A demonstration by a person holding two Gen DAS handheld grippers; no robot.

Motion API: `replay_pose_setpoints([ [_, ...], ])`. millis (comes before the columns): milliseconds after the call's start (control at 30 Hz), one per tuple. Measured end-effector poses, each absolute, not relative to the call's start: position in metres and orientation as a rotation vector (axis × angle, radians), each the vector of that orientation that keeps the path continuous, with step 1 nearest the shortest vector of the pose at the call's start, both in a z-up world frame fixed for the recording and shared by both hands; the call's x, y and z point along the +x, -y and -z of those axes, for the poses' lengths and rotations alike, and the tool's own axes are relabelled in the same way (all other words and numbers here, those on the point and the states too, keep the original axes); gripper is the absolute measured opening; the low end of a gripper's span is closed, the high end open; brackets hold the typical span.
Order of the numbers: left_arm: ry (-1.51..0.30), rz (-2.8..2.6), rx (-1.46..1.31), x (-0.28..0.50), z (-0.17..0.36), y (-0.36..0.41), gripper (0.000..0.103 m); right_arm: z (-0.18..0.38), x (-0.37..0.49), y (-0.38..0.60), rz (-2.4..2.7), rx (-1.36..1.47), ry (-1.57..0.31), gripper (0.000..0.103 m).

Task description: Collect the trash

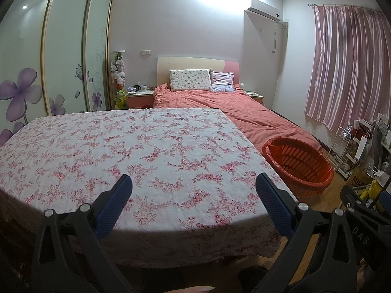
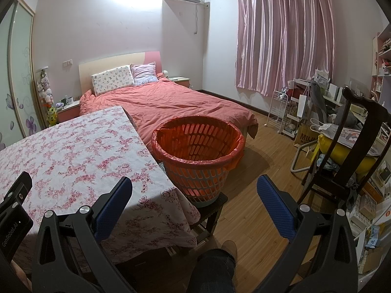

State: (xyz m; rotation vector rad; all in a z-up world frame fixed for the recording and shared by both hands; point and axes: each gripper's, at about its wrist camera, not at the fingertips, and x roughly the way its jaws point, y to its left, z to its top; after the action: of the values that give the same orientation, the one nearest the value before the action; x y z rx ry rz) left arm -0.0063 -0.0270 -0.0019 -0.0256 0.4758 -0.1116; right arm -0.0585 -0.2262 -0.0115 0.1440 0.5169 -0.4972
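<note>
An orange slotted basket (image 2: pixel 198 146) lined with a red bag stands on a small dark stool at the right edge of the table; it also shows in the left wrist view (image 1: pixel 299 163). Nothing shows inside it. A table under a pink floral cloth (image 1: pixel 117 151) fills the left wrist view and shows no trash on it. My left gripper (image 1: pixel 194 183) is open and empty above the table's near edge. My right gripper (image 2: pixel 194 185) is open and empty, above the table's right corner (image 2: pixel 73 156), just short of the basket.
A bed with a coral duvet (image 2: pixel 176 105) lies behind the table. A dark wooden chair (image 2: pixel 352 146) with a yellow cushion, a white wire rack (image 2: pixel 278 112) and cluttered shelves crowd the right side. Wooden floor (image 2: pixel 264 161) lies between basket and chair. A wardrobe (image 1: pixel 61 48) stands left.
</note>
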Motion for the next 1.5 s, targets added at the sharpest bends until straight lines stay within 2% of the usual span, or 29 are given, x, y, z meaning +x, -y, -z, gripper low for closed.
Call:
replay_pose_setpoints([
  [1500, -0.485, 0.106, -0.017, -0.0101, 0.0081, 0.0258, 0.099, 0.0097, -0.0575, 0.2274, 0.497, 0.144, -0.519, 0.101],
])
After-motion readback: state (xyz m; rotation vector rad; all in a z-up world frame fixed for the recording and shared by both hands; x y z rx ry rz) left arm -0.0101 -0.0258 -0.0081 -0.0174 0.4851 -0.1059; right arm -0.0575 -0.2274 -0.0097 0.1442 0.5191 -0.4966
